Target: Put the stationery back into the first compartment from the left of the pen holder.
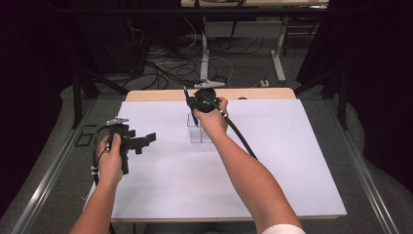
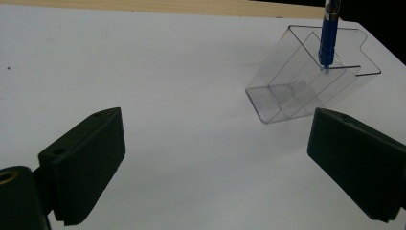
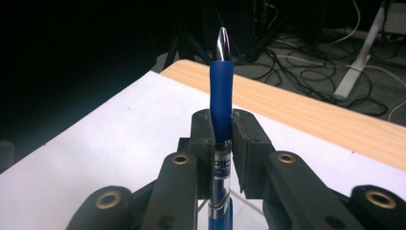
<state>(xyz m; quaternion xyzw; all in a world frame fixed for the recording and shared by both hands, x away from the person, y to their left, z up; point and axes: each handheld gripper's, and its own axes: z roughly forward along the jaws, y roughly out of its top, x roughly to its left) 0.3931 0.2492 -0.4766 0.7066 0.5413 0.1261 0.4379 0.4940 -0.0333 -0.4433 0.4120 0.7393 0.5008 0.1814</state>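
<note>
A blue pen (image 3: 221, 91) stands upright between the jaws of my right gripper (image 3: 222, 139), which is shut on its barrel, silver tip up. In the high view the right gripper (image 1: 195, 103) holds the pen (image 1: 190, 105) above a clear plastic holder (image 1: 199, 130) on the white sheet. In the left gripper view the pen's (image 2: 329, 38) lower end sits at the top opening of the holder (image 2: 306, 84). My left gripper (image 1: 145, 142) hovers over the sheet's left part, jaws open and empty (image 2: 218, 124), facing the holder.
The white sheet (image 1: 272, 165) covers most of the table, with a wooden edge (image 1: 263, 93) showing at the back. Cables and desk legs (image 1: 204, 53) lie on the floor beyond. A cable (image 1: 238, 134) trails from the right gripper along the forearm.
</note>
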